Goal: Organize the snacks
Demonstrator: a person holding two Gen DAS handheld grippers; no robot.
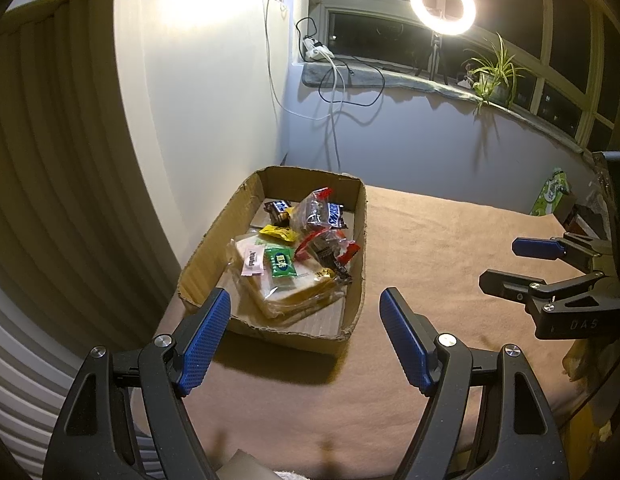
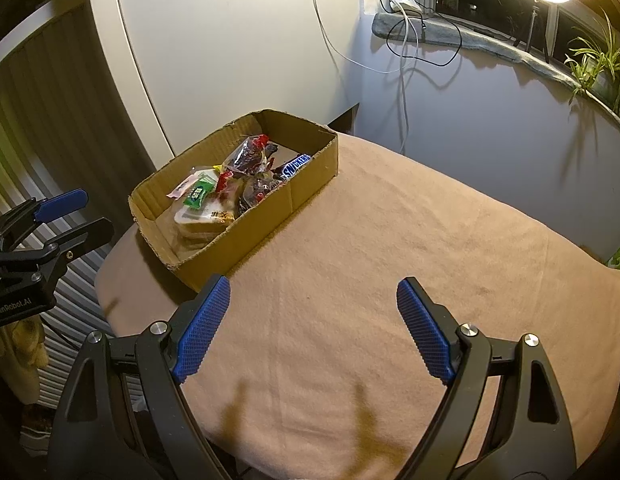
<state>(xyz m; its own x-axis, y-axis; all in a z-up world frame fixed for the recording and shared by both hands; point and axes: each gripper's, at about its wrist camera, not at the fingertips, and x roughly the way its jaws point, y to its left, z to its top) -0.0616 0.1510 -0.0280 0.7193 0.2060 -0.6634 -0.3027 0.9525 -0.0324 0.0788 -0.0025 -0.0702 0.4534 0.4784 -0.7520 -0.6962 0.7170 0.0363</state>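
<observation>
Two grippers hover above a table (image 2: 390, 240) draped in a tan cloth, and neither grasps anything. From its own camera the left gripper (image 1: 305, 304) shows its blue-padded fingers (image 1: 203, 336) spread wide apart, framing the near end of a shallow cardboard box (image 1: 354, 272) that sits toward the table's left edge, next to a white panel (image 1: 213, 100). All the snacks in sight lie inside that box: a bagged sandwich (image 1: 293, 292) at the near end, with a pink sachet (image 1: 252, 261) and a green packet (image 1: 281, 265) resting on top of it, a yellow packet (image 1: 278, 234) just behind them, clear bags with red ends (image 1: 328, 246) piled in the middle, and a Snickers bar (image 1: 336, 215) toward the far end beside another dark bar (image 1: 277, 210). The right gripper (image 2: 314, 312) is likewise released, its fingers (image 2: 424, 332) wide apart over bare cloth, with the box (image 2: 245, 232) ahead and to its left; the Snickers bar (image 2: 295, 165) lies against the box's right wall. Each gripper appears side-on at the edge of the other's view, with a gap between its fingers. A ring light (image 1: 442, 4) glows on the windowsill (image 1: 410, 80) beside a potted plant (image 1: 494, 72), and cables (image 1: 334, 80) hang down the wall.
</observation>
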